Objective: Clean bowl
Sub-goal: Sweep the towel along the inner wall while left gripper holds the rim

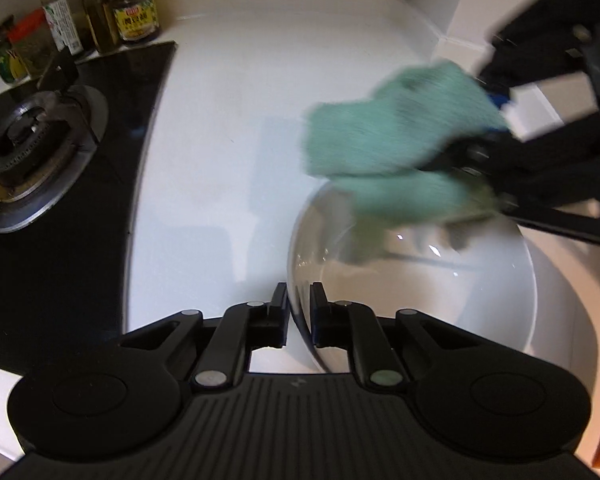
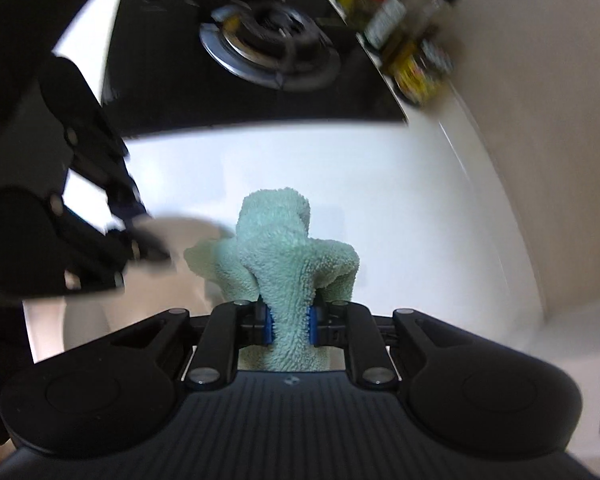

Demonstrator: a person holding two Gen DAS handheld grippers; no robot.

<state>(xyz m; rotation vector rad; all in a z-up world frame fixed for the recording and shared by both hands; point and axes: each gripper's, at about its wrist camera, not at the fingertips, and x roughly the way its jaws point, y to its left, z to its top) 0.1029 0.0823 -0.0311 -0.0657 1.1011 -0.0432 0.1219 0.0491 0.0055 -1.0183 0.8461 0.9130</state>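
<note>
Left tongs grip tilted bowl rim

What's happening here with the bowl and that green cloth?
A person is cleaning a white bowl on a kitchen counter beside a gas stove, using two handheld grippers. The left gripper has its fingers either side of the bowl's rim, steadying it. The right gripper is clamped on a green cloth, which hangs over the bowl's far edge, about to wipe it.
</note>
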